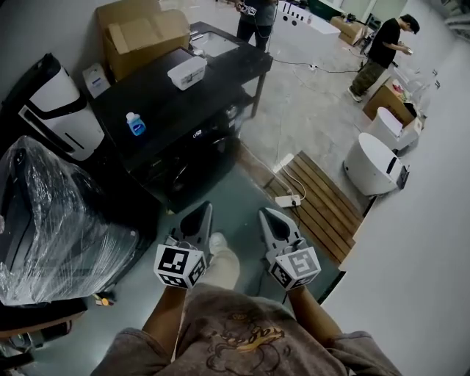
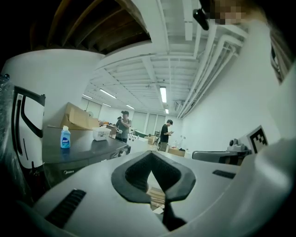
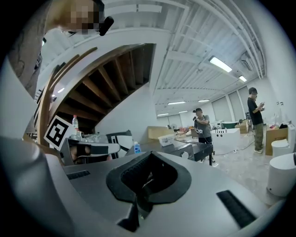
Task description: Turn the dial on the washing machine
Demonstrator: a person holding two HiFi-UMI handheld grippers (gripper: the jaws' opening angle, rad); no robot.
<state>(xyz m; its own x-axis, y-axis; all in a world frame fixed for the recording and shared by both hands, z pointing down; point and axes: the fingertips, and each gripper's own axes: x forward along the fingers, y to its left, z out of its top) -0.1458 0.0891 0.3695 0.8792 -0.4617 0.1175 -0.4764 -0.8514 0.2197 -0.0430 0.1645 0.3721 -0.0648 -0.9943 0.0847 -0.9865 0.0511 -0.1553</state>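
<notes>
head view: left gripper (image 1: 205,209), right gripper (image 1: 266,214) closed, washing machine (image 1: 170,110) well ahead.

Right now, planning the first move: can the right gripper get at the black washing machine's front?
Probably not: the right gripper, jaws shut, hangs close to the person, short of the black washing machine. Bare floor lies between, so a step forward should do.

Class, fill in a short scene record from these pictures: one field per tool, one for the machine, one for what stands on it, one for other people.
left tool: shut, empty, held near the body
right tool: shut, empty, held near the body
washing machine: black, ahead, untouched
on top: bottle, white box, cardboard boxes at its far end
other people: bystander far right; second bystander behind the machine
</notes>
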